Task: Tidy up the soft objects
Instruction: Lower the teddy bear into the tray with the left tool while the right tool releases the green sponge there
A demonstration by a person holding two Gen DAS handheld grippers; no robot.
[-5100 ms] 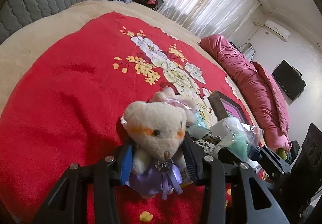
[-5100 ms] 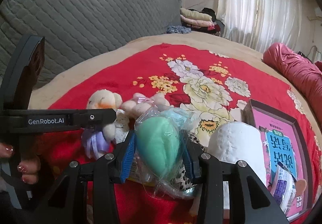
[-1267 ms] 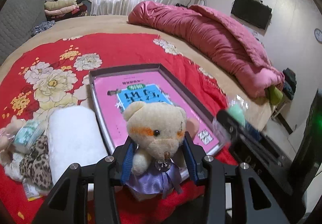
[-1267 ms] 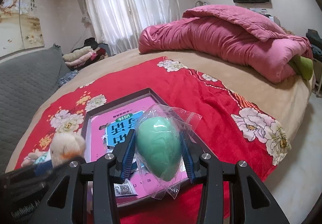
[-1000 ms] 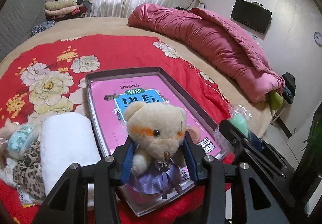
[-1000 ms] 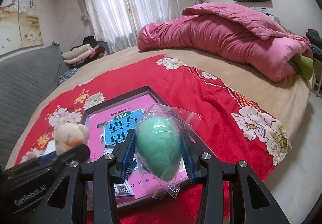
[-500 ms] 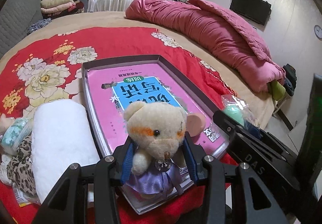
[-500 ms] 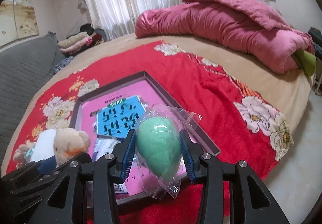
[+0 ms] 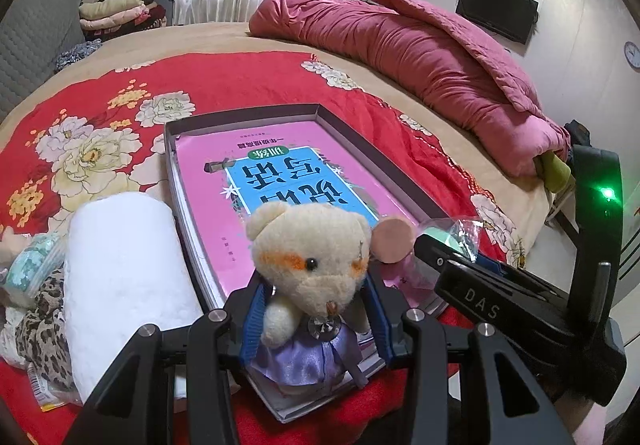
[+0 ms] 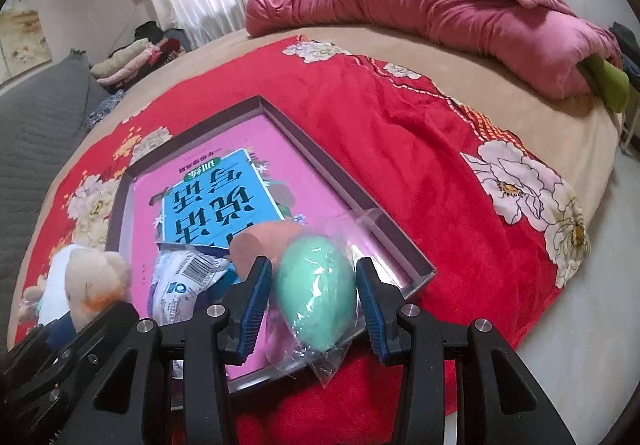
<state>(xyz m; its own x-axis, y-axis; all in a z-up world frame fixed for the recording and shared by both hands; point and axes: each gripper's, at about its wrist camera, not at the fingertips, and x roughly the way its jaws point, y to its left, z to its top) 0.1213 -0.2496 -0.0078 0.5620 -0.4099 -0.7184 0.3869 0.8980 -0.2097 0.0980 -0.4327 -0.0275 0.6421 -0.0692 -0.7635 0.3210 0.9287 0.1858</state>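
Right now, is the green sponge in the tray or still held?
Still held: right tool clamps the bagged green sponge above the tray.

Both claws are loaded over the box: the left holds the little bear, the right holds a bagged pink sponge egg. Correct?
Not quite. The right claw holds a bagged green sponge egg, not pink, as the right wrist view shows. The left claw does hold the little bear over the box.

Lettering I can read from my two grippers

"DAS" on my right gripper (image 9: 480, 305); a barcode on the plastic packet (image 10: 188, 281); large Chinese characters on the pink book (image 9: 280, 181), upside down to me.
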